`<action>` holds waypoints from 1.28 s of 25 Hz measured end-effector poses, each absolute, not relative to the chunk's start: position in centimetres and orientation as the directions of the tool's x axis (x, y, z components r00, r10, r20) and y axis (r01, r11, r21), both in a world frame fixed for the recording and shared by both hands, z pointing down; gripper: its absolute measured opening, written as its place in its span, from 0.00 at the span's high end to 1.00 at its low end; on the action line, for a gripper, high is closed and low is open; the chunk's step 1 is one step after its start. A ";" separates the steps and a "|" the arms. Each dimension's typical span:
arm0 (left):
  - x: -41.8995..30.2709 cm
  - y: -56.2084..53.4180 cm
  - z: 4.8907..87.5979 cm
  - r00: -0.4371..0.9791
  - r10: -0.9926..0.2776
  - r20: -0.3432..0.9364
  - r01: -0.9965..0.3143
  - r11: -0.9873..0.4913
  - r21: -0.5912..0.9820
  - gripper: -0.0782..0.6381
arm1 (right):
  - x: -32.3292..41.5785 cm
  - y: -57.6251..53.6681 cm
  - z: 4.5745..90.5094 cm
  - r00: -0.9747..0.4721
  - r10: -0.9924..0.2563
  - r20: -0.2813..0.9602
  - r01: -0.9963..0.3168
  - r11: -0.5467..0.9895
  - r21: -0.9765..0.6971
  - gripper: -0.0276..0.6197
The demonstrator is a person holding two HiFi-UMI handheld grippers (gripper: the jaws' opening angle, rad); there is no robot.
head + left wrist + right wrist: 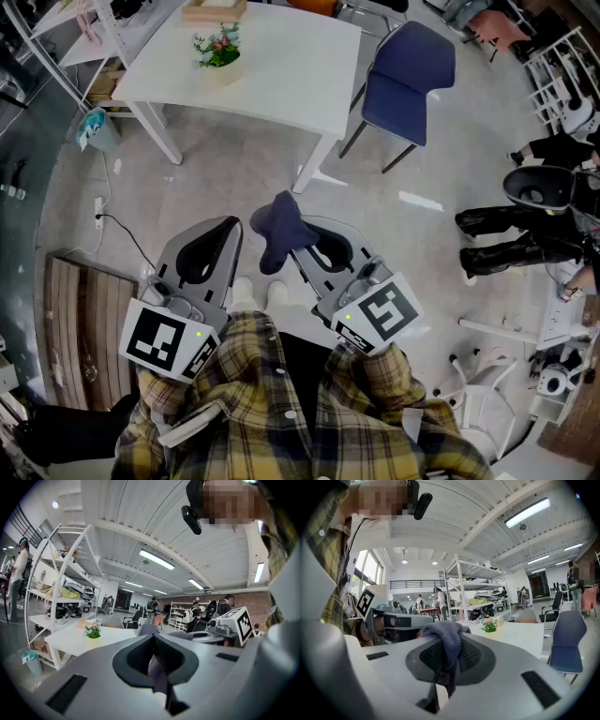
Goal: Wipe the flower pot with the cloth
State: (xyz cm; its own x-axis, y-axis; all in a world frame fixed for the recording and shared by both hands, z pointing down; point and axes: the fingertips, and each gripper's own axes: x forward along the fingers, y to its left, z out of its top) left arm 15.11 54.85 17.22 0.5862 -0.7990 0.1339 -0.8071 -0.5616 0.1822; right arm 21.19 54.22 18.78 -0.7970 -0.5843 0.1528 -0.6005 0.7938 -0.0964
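R gripper clamped on cloth; L gripper shut, empty; flower pot sits on counter, well apart from us; we'd walk up first, then wipe w/ the loose cloth end, light pressure so pot doesn't tip.

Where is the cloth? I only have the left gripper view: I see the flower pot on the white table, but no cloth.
Observer: The right claw is shut on the cloth, a dark blue bundle.
Operator: Anything on the floor toward the table?
Observer: In the head view, a white power strip lies on the floor, left of your line to the table.
Operator: And on the right?
Observer: A blue chair stands at the table's right corner.
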 end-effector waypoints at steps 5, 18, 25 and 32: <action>16.6 55.3 17.0 0.586 -0.801 0.125 -0.808 -0.563 0.173 0.88 | 22.4 54.8 18.5 -0.806 -0.575 0.142 -0.589 0.802 -0.094 0.92; 17.6 57.2 17.3 0.536 -0.837 0.110 -0.840 -0.516 0.167 0.88 | 23.6 55.9 18.9 -0.838 -0.532 0.119 -0.544 0.831 -0.114 0.92; 15.0 54.7 18.3 0.531 -0.840 0.110 -0.841 -0.507 0.188 0.88 | 20.9 53.3 19.7 -0.845 -0.519 0.130 -0.533 0.836 -0.128 0.92; 10.0 48.2 18.3 0.561 -0.820 0.117 -0.824 -0.539 0.174 0.88 | 16.0 47.3 20.1 -0.823 -0.550 0.139 -0.566 0.813 -0.134 0.92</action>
State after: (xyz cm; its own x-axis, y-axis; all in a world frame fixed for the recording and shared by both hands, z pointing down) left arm 9.99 48.21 18.31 0.5608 -0.8197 0.1168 -0.8241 -0.5391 0.1738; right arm 15.98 47.25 20.06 -0.8232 -0.5503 0.1394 -0.5663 0.8133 -0.1335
